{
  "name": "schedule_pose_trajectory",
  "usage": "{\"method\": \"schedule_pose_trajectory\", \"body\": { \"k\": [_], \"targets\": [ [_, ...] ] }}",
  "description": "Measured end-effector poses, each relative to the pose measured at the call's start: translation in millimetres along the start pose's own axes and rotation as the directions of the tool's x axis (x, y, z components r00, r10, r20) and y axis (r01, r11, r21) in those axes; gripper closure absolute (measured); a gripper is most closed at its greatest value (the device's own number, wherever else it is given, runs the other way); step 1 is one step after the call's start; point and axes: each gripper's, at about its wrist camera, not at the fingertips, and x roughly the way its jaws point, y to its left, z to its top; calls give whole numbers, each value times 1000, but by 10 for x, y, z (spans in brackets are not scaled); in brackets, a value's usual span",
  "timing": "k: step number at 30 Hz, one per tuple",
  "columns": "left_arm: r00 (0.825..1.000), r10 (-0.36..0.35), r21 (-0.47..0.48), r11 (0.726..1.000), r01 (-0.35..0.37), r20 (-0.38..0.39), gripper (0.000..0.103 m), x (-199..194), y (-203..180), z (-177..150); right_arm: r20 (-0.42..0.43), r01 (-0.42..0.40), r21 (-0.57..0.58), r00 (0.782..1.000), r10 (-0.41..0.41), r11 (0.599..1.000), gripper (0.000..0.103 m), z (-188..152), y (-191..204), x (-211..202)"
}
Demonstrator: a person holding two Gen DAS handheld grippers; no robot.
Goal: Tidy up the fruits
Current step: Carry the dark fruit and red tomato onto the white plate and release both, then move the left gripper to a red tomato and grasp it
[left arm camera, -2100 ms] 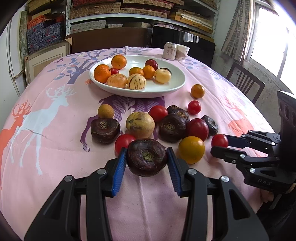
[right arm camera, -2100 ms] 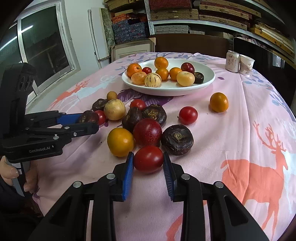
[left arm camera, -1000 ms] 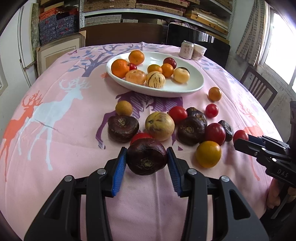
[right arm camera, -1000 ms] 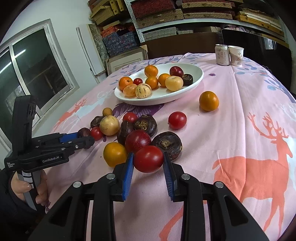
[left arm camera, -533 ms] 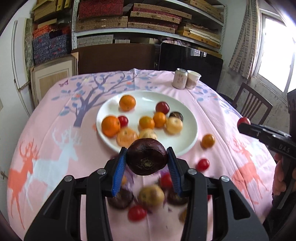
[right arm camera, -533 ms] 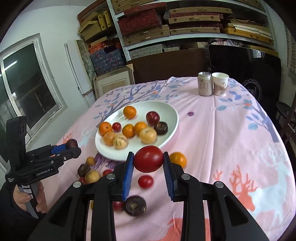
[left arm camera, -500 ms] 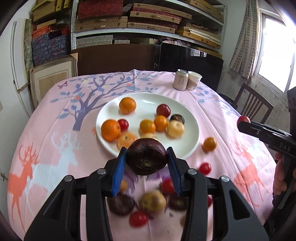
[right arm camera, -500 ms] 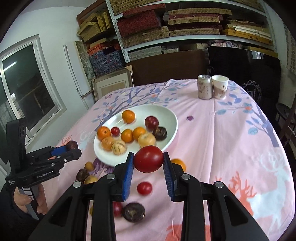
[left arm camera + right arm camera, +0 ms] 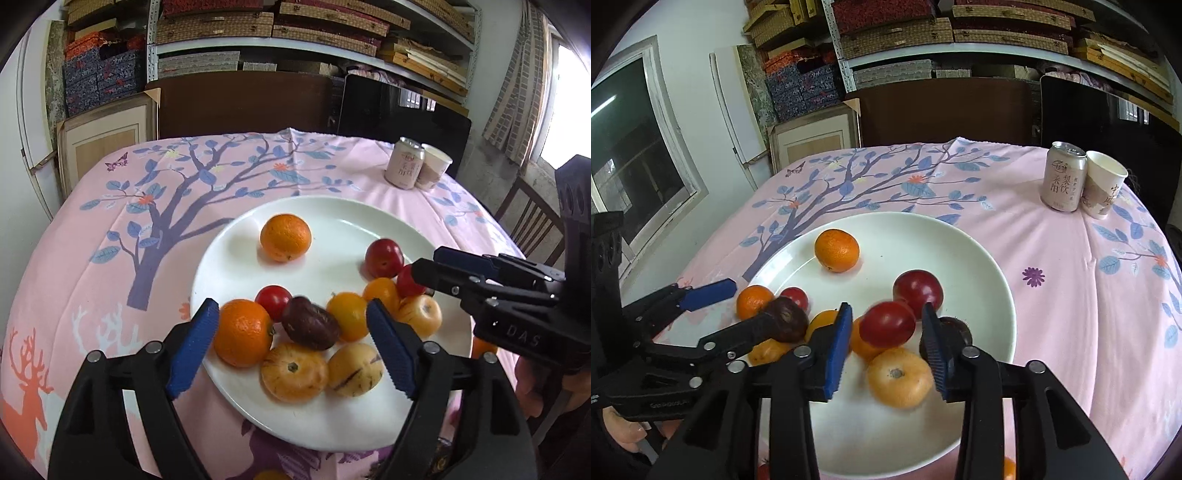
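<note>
Over the white plate (image 9: 229,258) my left gripper (image 9: 291,308) hangs with its jaws opening wide. The dark purple fruit (image 9: 310,323) lies blurred between them, clear of both pads, on the heap of oranges and yellow striped fruits. My right gripper (image 9: 885,309) is over the same plate (image 9: 979,266), its jaws opening. The red tomato (image 9: 886,325) sits blurred between the blue pads, with a thin gap on each side. In the left wrist view the right gripper (image 9: 426,263) reaches in from the right, with the tomato (image 9: 406,280) at its tips.
A drink can (image 9: 1063,177) and a paper cup (image 9: 1104,184) stand at the far right of the pink tablecloth. A wooden chair (image 9: 528,221) is beside the table. Shelves and boxes fill the back wall. An orange fruit (image 9: 484,347) lies on the cloth beside the plate.
Both grippers have moved forward from the loose fruit to above the plate. Their jaws have parted, and the dark fruit and the tomato have come free of the pads.
</note>
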Motion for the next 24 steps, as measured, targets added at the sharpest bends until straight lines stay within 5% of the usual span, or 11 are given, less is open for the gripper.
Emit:
{"method": "schedule_pose_trajectory", "body": {
  "k": [7,14,19,24],
  "targets": [
    [999,-13,-13,1000,14,42,16,-472,22,-224,36,-5,54,999,3,999,58,-212,-140,-565],
    [1000,-25,66,998,25,-11,13,-888,-157,-929,-4,-3,63,1000,3,998,49,-980,-136,-1093],
    [999,-34,78,996,37,-40,12,-929,-245,-1304,-21,-43,79,999,45,996,45,-1557,-112,-1192],
    [1000,2,102,995,0,-27,12,-955,-311,-1406,-7,-92,132,996,94,987,43,-1749,-190,-1216]
  ]
}}
